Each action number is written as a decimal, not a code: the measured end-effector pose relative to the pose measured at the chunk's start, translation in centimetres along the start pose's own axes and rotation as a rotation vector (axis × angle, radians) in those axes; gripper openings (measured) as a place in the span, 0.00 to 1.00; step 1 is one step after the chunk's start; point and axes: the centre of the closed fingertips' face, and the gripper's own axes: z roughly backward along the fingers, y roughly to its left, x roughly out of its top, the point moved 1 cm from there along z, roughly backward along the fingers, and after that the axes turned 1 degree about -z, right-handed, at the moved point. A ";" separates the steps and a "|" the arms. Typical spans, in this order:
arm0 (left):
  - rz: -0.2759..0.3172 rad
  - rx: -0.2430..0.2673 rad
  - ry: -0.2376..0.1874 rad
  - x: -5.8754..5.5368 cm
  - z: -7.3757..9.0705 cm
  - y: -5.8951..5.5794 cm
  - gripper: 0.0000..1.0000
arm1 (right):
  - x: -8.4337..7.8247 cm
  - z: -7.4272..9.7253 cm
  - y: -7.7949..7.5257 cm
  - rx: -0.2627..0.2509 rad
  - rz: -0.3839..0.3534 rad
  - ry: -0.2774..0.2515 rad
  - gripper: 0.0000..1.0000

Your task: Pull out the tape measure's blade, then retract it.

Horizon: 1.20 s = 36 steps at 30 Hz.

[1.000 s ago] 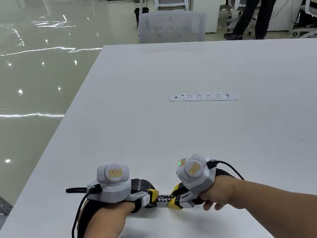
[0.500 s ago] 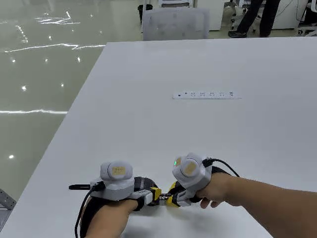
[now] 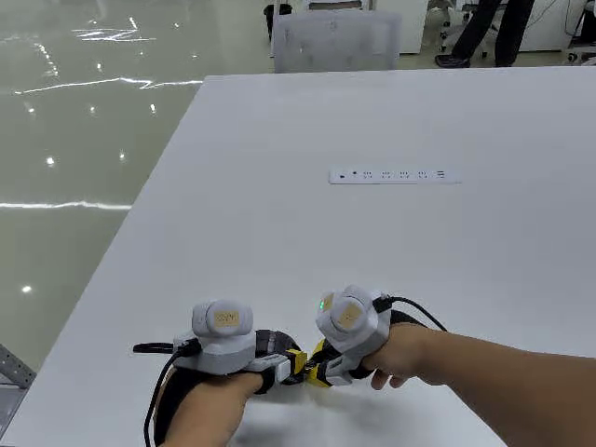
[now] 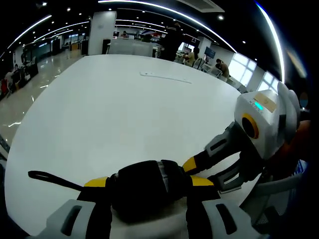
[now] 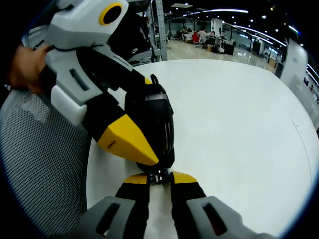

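The black tape measure [image 3: 277,345] sits at the near edge of the white table, and my left gripper [image 3: 291,361] is shut on its body. In the left gripper view the case [image 4: 149,186] fills the gap between the yellow-tipped jaws of my left gripper [image 4: 149,181]. My right gripper [image 3: 315,372] is close against it on the right. In the right gripper view, my right gripper [image 5: 158,178] is shut on the blade's end hook [image 5: 158,174], right at the mouth of the case [image 5: 154,124]. Almost no blade shows between the two grippers.
A white power strip [image 3: 394,175] lies mid-table, well beyond the grippers. The table [image 3: 372,121] ends at a left edge over a shiny floor. A grey chair [image 3: 335,42] stands at the far end. The case's black strap [image 4: 50,179] trails to the left.
My right gripper has moved left toward the left one. The short stretch of blade seen between them a second ago has shrunk to almost nothing.
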 end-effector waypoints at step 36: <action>-0.008 -0.009 -0.007 -0.1 0.0 -0.1 0.58 | 0.0 -0.1 0.3 -0.016 0.038 0.001 0.14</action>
